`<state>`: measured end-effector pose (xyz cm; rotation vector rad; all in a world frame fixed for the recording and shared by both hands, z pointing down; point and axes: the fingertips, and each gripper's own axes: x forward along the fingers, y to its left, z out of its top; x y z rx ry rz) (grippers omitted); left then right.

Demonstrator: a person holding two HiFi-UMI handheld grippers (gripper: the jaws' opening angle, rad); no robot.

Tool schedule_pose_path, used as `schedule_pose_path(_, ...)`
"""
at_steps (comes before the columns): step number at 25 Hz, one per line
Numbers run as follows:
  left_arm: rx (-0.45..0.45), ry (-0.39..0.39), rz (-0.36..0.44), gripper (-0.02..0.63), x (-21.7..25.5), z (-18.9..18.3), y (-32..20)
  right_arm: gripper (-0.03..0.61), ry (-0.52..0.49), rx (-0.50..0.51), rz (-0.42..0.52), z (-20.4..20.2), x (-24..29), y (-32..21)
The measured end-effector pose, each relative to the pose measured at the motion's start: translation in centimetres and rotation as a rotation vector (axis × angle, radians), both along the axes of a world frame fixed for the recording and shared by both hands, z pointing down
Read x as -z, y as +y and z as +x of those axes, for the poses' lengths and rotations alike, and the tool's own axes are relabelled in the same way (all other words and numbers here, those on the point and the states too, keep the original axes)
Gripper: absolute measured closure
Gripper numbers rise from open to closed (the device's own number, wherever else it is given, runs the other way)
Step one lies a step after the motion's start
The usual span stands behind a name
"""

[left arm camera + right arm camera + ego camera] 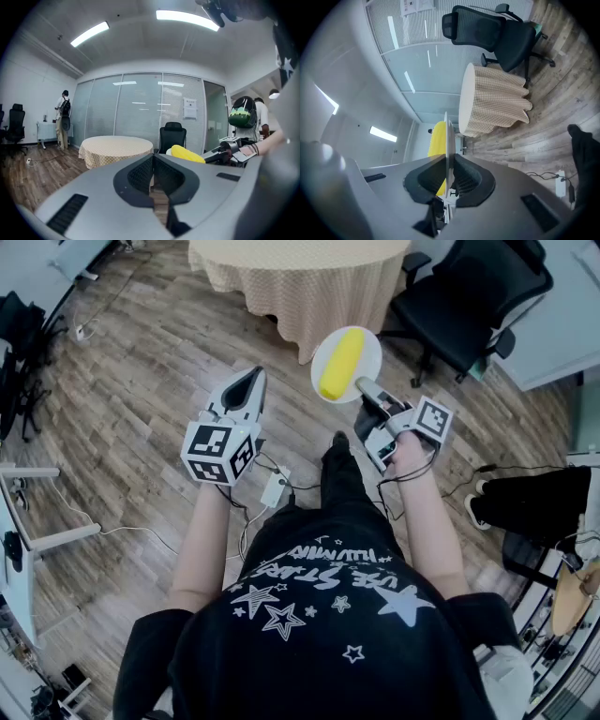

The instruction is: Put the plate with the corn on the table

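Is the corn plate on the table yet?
No: the right gripper holds the plate by its rim over the floor, short of the table.

Office: swivel chair (478, 296), glass partitions (136, 112)

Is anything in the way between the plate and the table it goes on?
Nothing visible. The right gripper holds the plate with the corn over floor just short of the table; the chair stands off to the right.
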<state>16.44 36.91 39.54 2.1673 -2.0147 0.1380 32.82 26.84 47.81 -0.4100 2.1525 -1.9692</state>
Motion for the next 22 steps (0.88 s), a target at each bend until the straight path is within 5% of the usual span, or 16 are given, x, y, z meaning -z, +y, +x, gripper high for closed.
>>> schedule_pose_path(8,-0.030,0.008,-0.019,0.610,-0.9,3.8,8.0,0.529,-0.011,0.040,-0.019,2.0,0.0,11.0)
schedule_pose_path(22,-0.023,0.016,-0.004,0.610,-0.5,7.1,7.5,0.529,0.016,0.083,0.010,4.9,0.9,10.6)
